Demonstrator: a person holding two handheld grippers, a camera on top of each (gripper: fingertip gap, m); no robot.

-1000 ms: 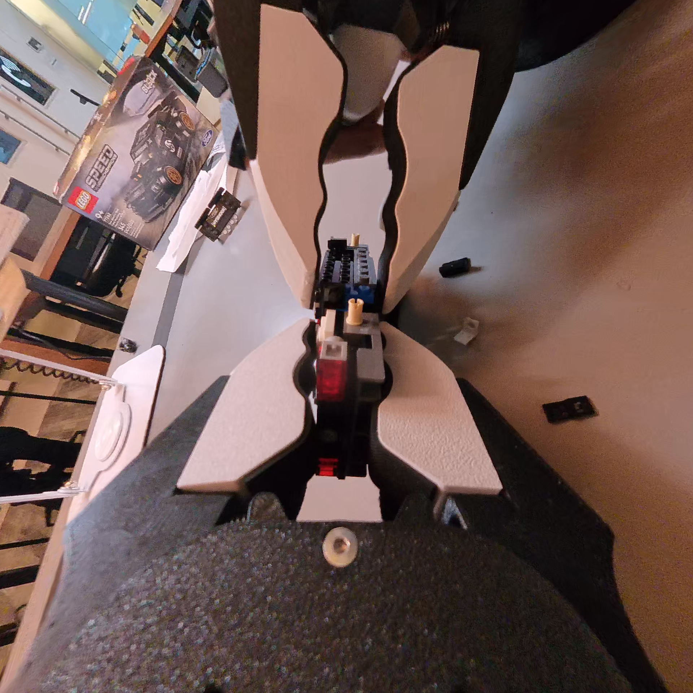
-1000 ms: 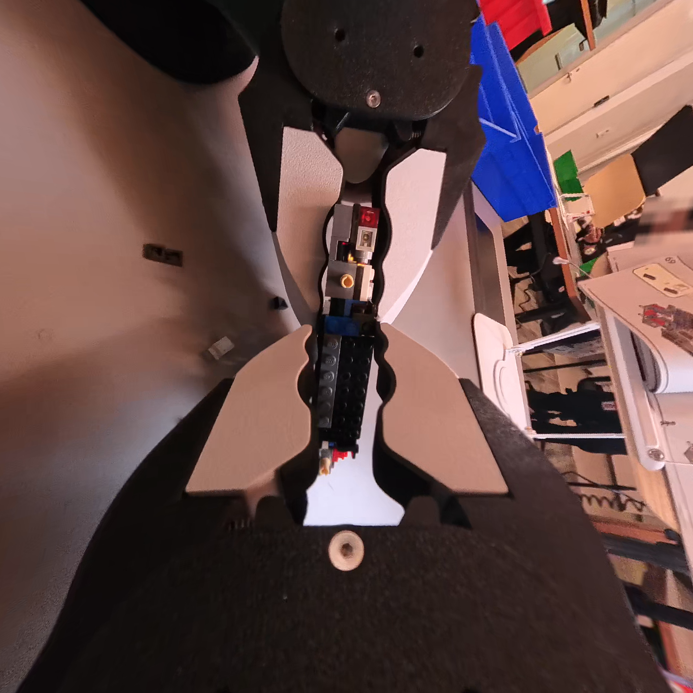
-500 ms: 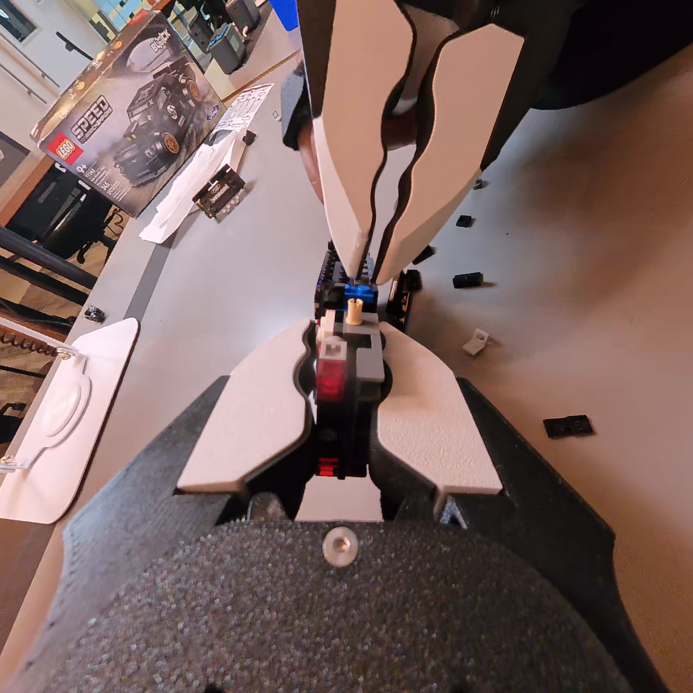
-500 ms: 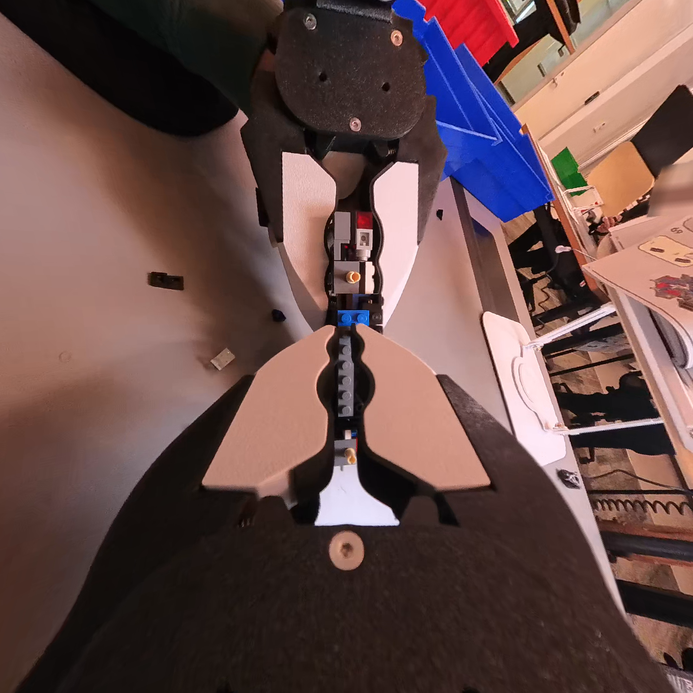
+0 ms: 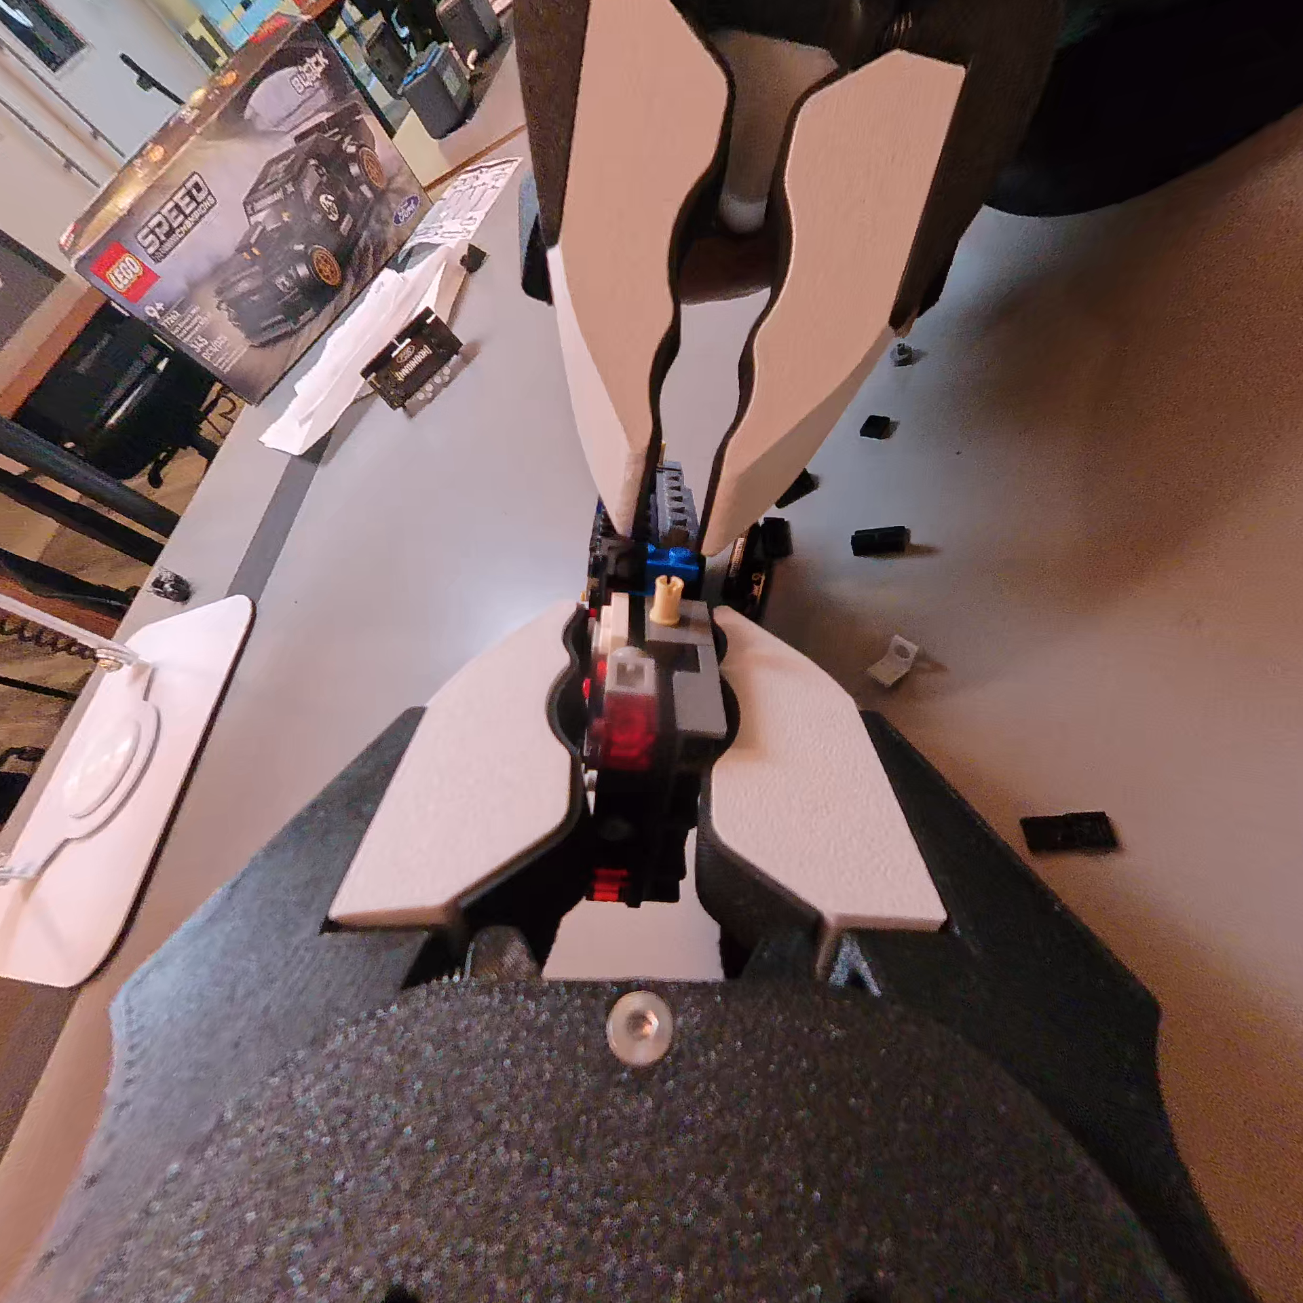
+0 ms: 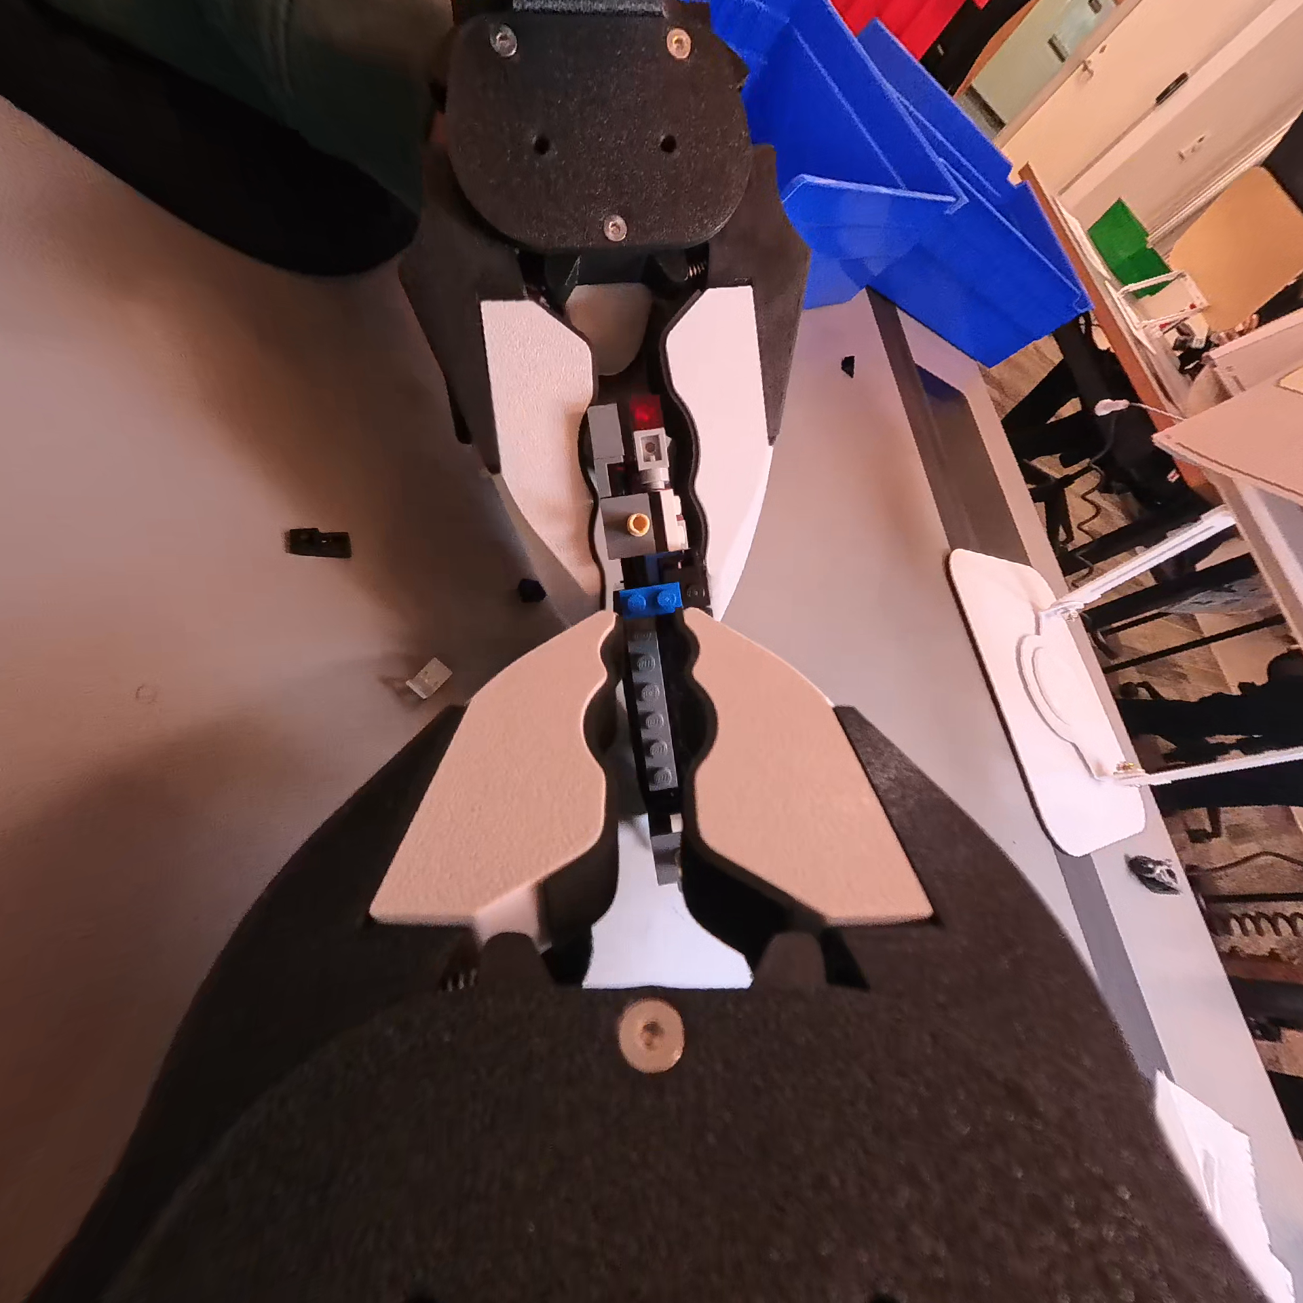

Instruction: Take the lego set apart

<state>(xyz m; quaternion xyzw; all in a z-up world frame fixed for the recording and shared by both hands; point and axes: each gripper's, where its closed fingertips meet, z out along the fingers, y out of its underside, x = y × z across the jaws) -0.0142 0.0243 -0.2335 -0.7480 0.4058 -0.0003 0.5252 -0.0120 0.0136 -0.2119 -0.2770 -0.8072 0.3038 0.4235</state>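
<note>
Left gripper (image 5: 645, 620) clamped on the rear of the lego assembly (image 5: 645, 712), right gripper (image 6: 652, 617) facing it tip to tip and pinched on the thin dark-grey plate (image 6: 652, 712) at the far end, blue plate (image 6: 649, 601) between both tips.
</note>
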